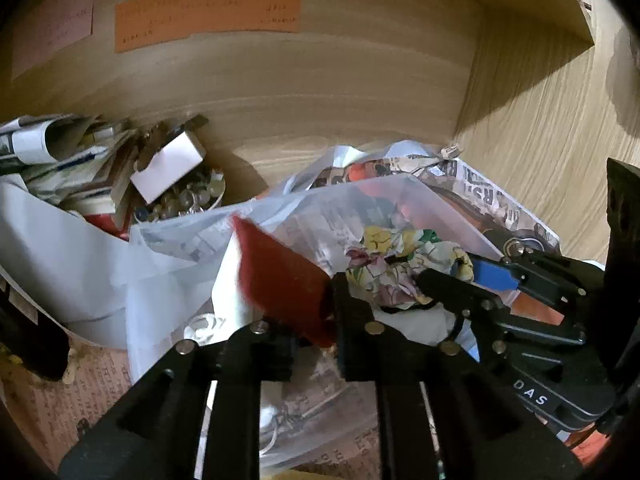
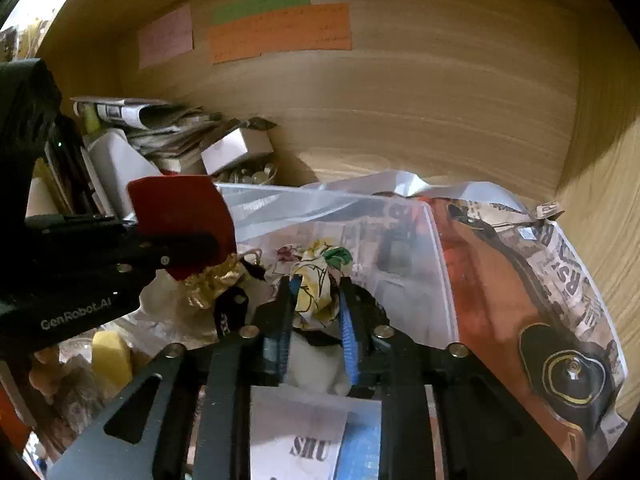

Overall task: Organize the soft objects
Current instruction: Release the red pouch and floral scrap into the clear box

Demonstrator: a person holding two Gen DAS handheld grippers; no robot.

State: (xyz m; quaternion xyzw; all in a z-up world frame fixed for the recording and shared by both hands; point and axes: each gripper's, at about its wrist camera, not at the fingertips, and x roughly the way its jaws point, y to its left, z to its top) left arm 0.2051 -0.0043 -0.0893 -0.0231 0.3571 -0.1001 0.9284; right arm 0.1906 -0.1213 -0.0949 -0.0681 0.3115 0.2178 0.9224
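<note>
A dark red felt piece (image 1: 280, 276) sits beside the floral cloth (image 2: 316, 284), patterned yellow, green and pink; above it, orange (image 2: 280, 32), green (image 2: 262, 2) and pink notes (image 2: 166, 36).

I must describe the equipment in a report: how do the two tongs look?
Both tongs are black, angular frames with round silver rivets. The right tongs carry ribbed blue pads; their body reads "DAS". The left tongs bear white "GenRobot.AI" lettering. No cables or sleeves show.

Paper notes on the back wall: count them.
3: pink note at left, green note upper middle, orange note just below the green. More may lie outside the views.
</note>
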